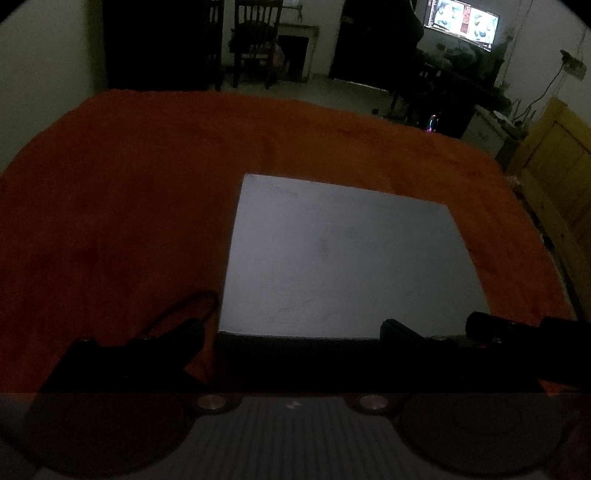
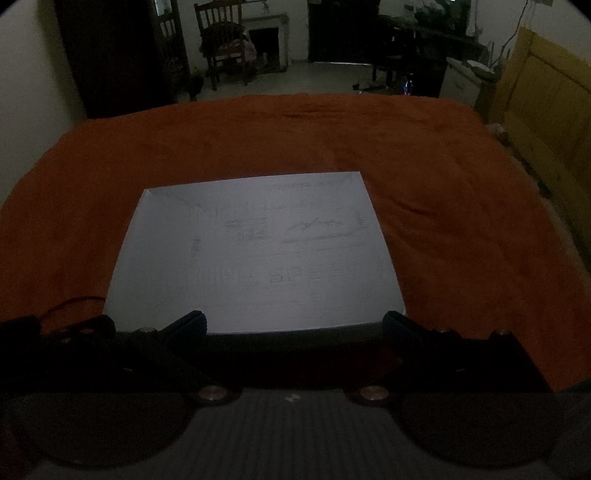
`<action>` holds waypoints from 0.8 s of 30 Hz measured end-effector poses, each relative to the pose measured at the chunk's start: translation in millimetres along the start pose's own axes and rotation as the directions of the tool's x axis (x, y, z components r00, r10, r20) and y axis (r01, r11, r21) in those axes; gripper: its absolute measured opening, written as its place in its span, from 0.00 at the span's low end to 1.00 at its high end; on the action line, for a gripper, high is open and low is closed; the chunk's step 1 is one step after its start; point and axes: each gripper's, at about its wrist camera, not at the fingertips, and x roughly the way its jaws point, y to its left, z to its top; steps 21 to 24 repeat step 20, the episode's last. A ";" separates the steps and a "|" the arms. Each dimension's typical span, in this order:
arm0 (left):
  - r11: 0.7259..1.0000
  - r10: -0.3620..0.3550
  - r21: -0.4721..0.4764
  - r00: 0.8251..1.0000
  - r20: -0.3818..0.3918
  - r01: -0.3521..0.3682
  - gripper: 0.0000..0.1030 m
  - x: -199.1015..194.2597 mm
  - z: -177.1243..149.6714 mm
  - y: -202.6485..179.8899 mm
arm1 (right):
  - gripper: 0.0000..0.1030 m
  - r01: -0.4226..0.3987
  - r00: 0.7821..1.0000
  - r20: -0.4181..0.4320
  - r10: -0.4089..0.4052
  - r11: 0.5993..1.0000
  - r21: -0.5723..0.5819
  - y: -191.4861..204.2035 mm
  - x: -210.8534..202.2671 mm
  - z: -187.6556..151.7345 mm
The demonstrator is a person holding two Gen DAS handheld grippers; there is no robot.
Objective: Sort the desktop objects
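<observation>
A white flat rectangle with faint grey print [image 2: 255, 254], a sheet or box lid, lies on the orange cloth [image 2: 443, 184]. Its near edge ends in a dark shadowed band [image 2: 295, 350]. My right gripper [image 2: 293, 325] is open, its fingertips spread at that near edge with nothing held. In the left wrist view the same white rectangle [image 1: 343, 258] sits right of centre. My left gripper [image 1: 291, 332] is open at its near left corner, one finger [image 1: 184, 332] out on the cloth. The right gripper's black body [image 1: 517, 328] shows at the right.
A thin black cord [image 1: 192, 302] loops on the cloth by the left finger; the cord [image 2: 74, 301] also shows low left. Beyond the cloth stand a wooden chair [image 2: 221, 40], a yellow wooden panel [image 2: 546, 92] and a lit screen [image 1: 461, 22]. The room is dim.
</observation>
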 end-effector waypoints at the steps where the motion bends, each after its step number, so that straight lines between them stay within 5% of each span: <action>1: 1.000 0.004 0.000 1.000 -0.003 -0.004 1.00 0.4 -0.3 -0.3 | 1.00 -0.001 1.000 -0.003 0.001 1.000 0.000 0.0 0.0 -0.6; 24: 1.000 0.016 0.007 1.000 -0.006 -0.016 0.99 2.3 0.9 -3.7 | 1.00 -0.010 0.999 -0.034 0.011 1.000 0.011 -2.5 -2.3 0.3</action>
